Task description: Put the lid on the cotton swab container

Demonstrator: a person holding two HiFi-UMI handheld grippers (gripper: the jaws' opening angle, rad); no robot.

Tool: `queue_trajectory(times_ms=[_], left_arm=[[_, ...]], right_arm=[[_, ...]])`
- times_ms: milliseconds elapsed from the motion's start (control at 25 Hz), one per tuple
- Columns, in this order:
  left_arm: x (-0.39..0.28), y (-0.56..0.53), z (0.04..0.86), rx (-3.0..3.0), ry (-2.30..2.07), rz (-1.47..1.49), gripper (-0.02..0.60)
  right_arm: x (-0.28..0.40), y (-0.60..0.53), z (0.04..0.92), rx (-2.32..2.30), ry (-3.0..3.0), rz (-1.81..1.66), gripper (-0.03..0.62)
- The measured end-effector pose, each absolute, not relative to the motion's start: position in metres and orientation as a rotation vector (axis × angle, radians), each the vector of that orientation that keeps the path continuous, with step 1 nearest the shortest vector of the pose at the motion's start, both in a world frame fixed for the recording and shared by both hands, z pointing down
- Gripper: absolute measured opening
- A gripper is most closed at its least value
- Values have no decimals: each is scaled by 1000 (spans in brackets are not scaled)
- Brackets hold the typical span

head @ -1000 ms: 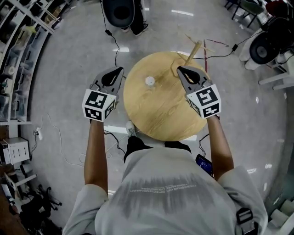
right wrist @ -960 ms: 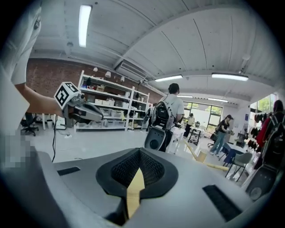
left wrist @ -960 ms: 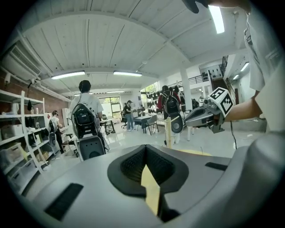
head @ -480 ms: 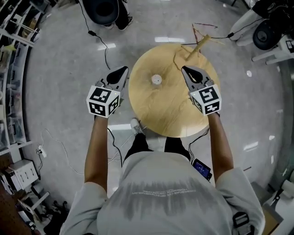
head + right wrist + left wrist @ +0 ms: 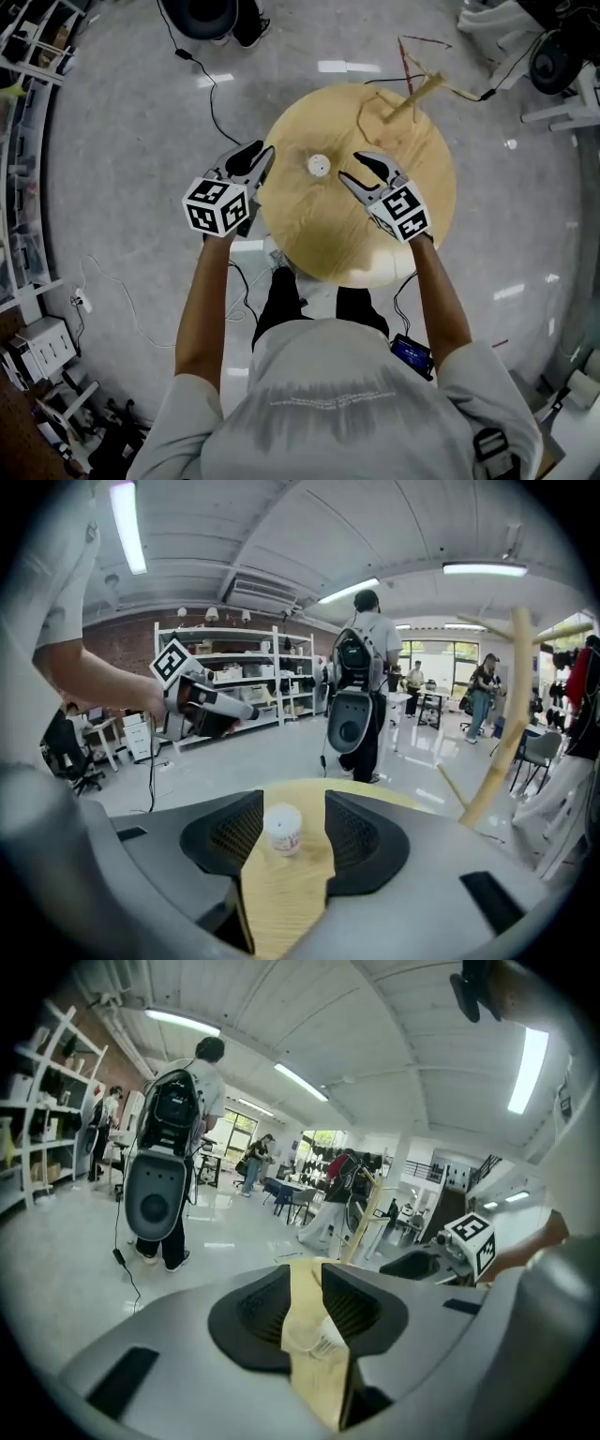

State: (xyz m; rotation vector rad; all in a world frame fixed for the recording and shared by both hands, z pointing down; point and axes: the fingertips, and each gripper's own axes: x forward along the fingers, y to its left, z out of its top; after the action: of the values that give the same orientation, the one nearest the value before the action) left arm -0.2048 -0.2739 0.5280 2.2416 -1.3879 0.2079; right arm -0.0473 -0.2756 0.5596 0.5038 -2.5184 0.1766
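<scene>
A small white cotton swab container (image 5: 319,165) stands upright on the round wooden table (image 5: 375,244), left of its middle. My left gripper (image 5: 261,157) hovers at the table's left rim, just left of the container. Its jaws are opening, with nothing pressed between them. My right gripper (image 5: 353,169) is over the table, just right of the container, and its jaws are opening too. In the left gripper view the container (image 5: 314,1330) shows ahead through the gap of the left gripper (image 5: 305,1274). In the right gripper view the container (image 5: 282,830), white-topped and labelled, stands beyond the right gripper (image 5: 293,803).
A wooden stick stand (image 5: 412,94) rises at the table's far right edge. Cables (image 5: 211,103) trail over the grey floor. A person with a dark backpack unit (image 5: 352,705) stands beyond the table. Shelves (image 5: 23,112) line the left side.
Both grippers have swung inward toward the container, one on each side of it. Their jaws, closed together before, now stand apart.
</scene>
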Motion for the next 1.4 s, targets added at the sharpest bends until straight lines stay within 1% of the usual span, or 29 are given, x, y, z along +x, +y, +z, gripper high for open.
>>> queue_trajectory(times_ms=[40,120,240,400,560,720,880,960,1200,1400], left_arm=[[-206,-277,532,2224,-1380,189,120],[-212,-278,542,2194,-1368,185,123],[-219,-276,562,2145,-1362,187,126],[-213,-280,587,2106,-1318,200,126],[-203,-280,610,2053,-1233,175,149],[-202,-276,635,2013,-1191,214,150],[-196,-275,645,1978,-1105,173,184],[-191,-274,650,1974,-1070,160,189],[-178,-275,648,1951,-956,53,186],[-179,-278,641,1949,-970,8,147]], right_arm=[[-52,-274,569,465,-2507,186,243],[-64,-268,585,393,-2477,192,272],[-81,-254,604,302,-2443,186,291],[-87,-255,629,253,-2407,177,306],[-91,-258,648,254,-2390,198,311],[-95,-256,664,230,-2375,213,311],[-103,-258,668,222,-2385,223,311],[-105,-259,670,229,-2393,218,311],[-112,-258,672,253,-2420,269,305],[-112,-258,673,290,-2432,260,273]])
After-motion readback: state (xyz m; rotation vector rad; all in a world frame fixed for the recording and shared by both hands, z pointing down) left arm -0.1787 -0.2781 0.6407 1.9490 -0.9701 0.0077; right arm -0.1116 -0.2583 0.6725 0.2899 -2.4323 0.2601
